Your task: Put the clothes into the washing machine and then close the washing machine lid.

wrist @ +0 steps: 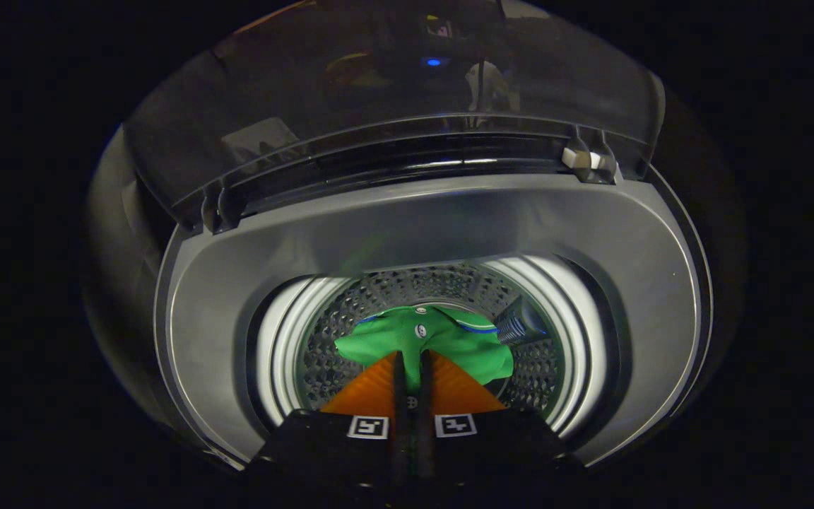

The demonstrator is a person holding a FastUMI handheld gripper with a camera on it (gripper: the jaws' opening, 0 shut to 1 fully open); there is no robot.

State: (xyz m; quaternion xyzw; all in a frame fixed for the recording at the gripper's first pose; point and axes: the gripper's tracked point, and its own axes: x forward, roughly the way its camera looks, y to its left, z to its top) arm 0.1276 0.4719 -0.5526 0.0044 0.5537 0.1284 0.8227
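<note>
Green garment [427,341] | clamped in tool [412,364] | over washer drum [350,318] | lid [393,92] raised | no legible writing

The scene is dim overall, with the brightest light falling on the pale ring around the drum mouth of the washing machine [612,233], while its grey top fades into deep shadow toward the sides. The raised clear lid [393,106] carries faint reflections and a small blue glint, and straight edges bow strongly under the fisheye distortion. The green garment [442,339] in the drum is sharp and saturated, whereas the claw [410,360], its fingers nearly closed with the cloth between them, is close and slightly soft.
</note>
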